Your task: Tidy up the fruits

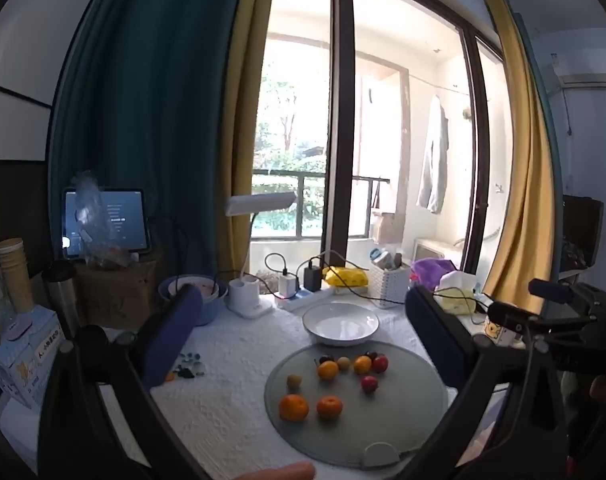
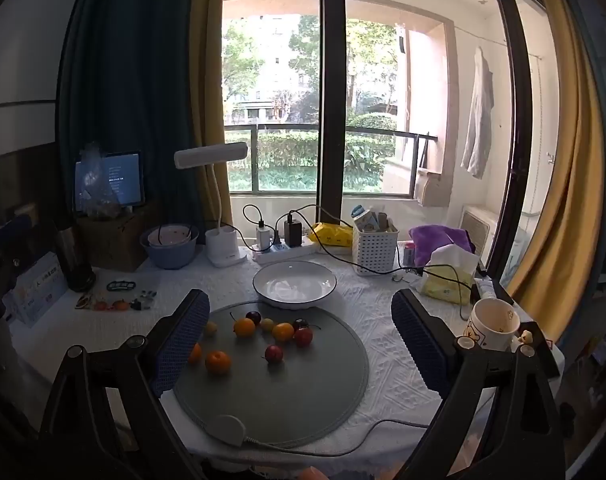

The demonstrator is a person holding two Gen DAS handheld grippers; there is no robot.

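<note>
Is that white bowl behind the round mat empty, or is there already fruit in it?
Empty. The white bowl shows only its bare, shiny inside in both views; the small fruits all lie on the grey mat in front of it.

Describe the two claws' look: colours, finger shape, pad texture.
Both match: black angular frames with round silver bolts at the joints. Left claw has two flat, rounded dark-blue pads, smooth-looking. Right claw has the same blue pads, where a fine grid texture shows. No cables or markings visible on either.

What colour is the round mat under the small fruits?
The round mat is grey-green; the right wrist view shows it best.
</note>
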